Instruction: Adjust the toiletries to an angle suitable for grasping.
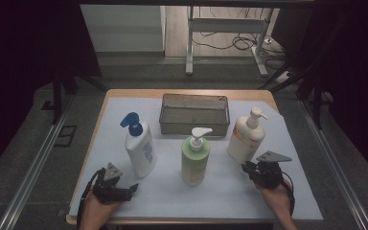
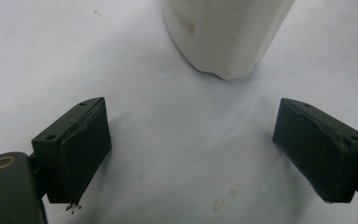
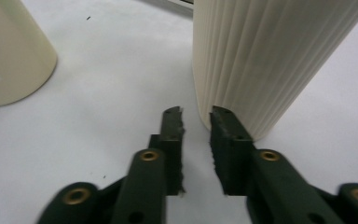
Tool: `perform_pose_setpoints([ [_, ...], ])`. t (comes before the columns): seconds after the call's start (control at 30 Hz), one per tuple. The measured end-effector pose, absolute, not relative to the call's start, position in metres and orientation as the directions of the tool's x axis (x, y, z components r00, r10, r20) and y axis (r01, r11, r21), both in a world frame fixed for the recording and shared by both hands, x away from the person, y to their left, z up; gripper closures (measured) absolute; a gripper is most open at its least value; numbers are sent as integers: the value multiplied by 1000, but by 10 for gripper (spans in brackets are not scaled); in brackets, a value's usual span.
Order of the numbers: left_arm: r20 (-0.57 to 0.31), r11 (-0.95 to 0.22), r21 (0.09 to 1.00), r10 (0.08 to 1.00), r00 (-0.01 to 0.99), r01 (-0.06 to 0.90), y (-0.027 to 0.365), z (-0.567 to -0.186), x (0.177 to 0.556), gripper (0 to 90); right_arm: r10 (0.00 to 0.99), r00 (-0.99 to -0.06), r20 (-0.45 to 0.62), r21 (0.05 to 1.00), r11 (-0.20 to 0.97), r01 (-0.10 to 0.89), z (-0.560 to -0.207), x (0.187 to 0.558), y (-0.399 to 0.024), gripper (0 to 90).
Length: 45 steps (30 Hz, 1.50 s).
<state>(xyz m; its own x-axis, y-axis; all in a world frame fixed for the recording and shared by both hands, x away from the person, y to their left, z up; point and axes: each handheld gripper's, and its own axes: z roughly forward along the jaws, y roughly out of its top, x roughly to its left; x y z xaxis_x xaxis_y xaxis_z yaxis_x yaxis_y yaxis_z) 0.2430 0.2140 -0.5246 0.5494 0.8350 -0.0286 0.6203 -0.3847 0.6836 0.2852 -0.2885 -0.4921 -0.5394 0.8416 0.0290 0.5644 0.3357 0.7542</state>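
Three pump bottles are standing upright on the white sheet (image 1: 220, 191) that is covering the table (image 1: 187, 93). The right gripper (image 1: 247, 167) is resting low near the sheet's right front part, just beside the base of the cream bottle (image 1: 246, 136), which is standing right of centre, in front of the right end of the wire basket (image 1: 194, 114). In the right gripper view its two black jaws are standing a narrow gap apart with nothing between them, their tips lying just in front of that ribbed cream bottle (image 3: 270, 60); whether the nearer tip is touching the bottle's foot cannot be told. A second pale bottle (image 3: 9, 56) is showing at the left edge of that view. The left gripper (image 1: 133, 188) is lying near the front left corner of the sheet, pointing toward the middle, with the white bottle with the blue pump (image 1: 140, 146) standing just behind it. In the left gripper view its jaws are spread wide and are holding nothing, and the white bottle's base (image 2: 226, 35) is standing ahead of them, apart from both pads. The green bottle (image 1: 194, 160) is standing at the middle of the sheet, between the two grippers, and the basket is sitting empty toward the far edge.
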Motion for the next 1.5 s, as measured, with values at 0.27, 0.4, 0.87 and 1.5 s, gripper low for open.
perform_pose_setpoints([
  [0.27,-29,-385,684,835,549,620,214,-525,243,108,842,-539,26,750,340,567,-483,275,-300,500],
  [0.4,-29,-384,684,835,549,620,214,-525,243,108,838,-545,32,757,336,560,-475,273,-306,434],
  [0.87,-28,-385,684,835,549,620,214,-525,243,108,847,-532,3,769,339,543,-447,284,-312,263],
  [1.5,-29,-385,683,835,550,621,214,-525,243,108,848,-529,27,791,305,530,-426,315,-306,173],
])
